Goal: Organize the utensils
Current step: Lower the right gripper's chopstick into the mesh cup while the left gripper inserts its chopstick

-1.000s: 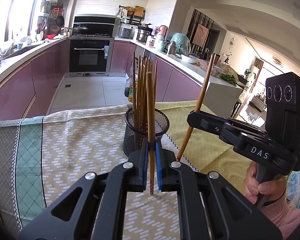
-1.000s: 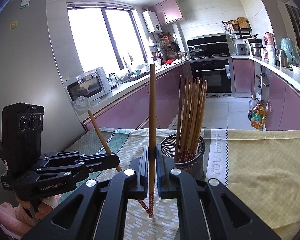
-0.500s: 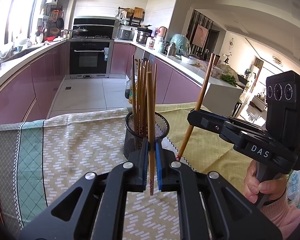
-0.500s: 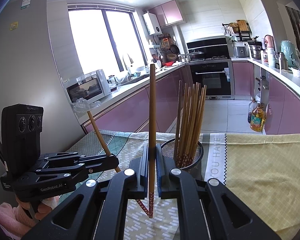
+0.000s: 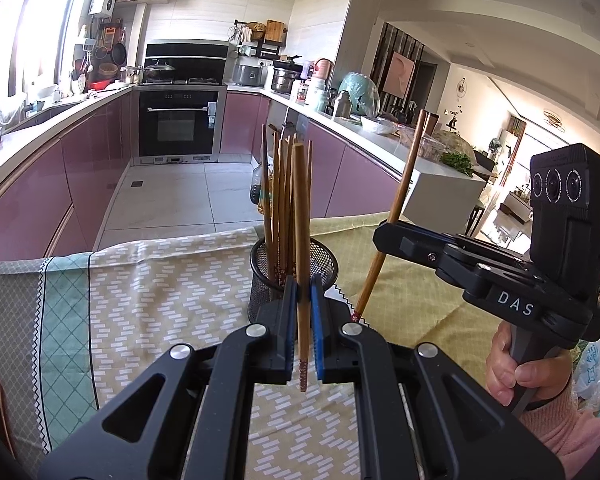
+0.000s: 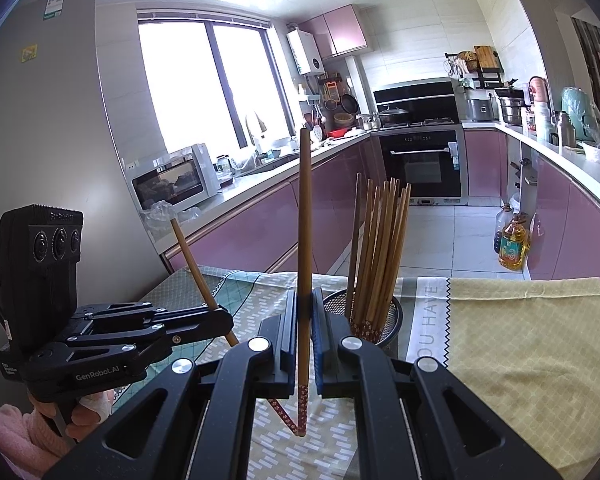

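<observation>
A black mesh holder (image 5: 327, 261) stands on the tablecloth with several wooden chopsticks (image 5: 278, 200) upright in it. My left gripper (image 5: 303, 285) is shut on one wooden chopstick (image 5: 301, 216), held upright just in front of the holder. To the right, my right gripper (image 5: 385, 233) is shut on a second chopstick (image 5: 405, 196), which tilts, its patterned tip low beside the holder. In the right wrist view, the right gripper (image 6: 305, 297) clamps its chopstick (image 6: 305, 220) left of the holder (image 6: 394, 320). The left gripper (image 6: 219, 320) holds its slanted chopstick (image 6: 190, 254) at the left.
A patterned yellow and green tablecloth (image 5: 148, 292) covers the table, whose far edge lies just behind the holder. Pink-sleeved hands (image 5: 516, 376) grip both handles. Beyond are pink kitchen cabinets (image 6: 260, 236), an oven (image 5: 176, 124) and oil bottles (image 6: 512, 240) on the floor.
Both grippers stay shut on their chopsticks. The views have shifted only slightly, and the holder and its chopsticks have not moved.
</observation>
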Demonstrator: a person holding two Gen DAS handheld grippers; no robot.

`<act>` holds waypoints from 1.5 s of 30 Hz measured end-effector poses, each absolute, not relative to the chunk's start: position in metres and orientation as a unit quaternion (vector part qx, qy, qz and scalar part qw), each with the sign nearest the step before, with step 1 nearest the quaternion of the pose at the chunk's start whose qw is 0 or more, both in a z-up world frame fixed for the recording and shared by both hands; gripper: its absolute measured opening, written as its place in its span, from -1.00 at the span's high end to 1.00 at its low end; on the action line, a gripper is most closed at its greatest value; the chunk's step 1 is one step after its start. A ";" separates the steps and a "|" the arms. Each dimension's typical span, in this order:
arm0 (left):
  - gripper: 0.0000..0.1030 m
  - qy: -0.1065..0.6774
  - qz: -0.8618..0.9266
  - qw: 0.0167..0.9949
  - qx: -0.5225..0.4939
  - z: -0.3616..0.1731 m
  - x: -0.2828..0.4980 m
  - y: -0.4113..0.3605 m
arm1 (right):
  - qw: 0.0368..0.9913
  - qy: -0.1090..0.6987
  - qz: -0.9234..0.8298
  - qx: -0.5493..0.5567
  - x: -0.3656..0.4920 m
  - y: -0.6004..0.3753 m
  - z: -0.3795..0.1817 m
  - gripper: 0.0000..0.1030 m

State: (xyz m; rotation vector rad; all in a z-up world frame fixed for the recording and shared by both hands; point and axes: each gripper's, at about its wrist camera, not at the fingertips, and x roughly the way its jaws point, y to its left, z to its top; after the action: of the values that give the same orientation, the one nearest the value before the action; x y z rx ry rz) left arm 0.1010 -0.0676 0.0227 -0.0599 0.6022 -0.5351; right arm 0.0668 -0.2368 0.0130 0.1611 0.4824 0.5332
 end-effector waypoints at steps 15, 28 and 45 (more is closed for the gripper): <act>0.85 0.280 -0.268 0.922 -0.019 0.036 0.104 -0.077 | 0.935 0.226 0.263 0.077 0.069 -0.238 0.021 0.89; 0.85 0.268 -0.267 0.926 -0.016 0.045 0.107 -0.078 | 0.935 0.219 0.268 0.080 0.075 -0.243 0.030 0.89; 0.85 0.235 -0.261 0.936 -0.012 0.060 0.102 -0.075 | 0.937 0.201 0.274 0.082 0.084 -0.243 0.047 0.89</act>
State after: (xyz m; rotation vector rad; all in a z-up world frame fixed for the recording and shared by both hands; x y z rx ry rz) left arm 0.1019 -0.0746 0.0602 -0.0253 0.4793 -0.5325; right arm 0.0840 -0.2434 0.0475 0.1680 0.4101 0.5606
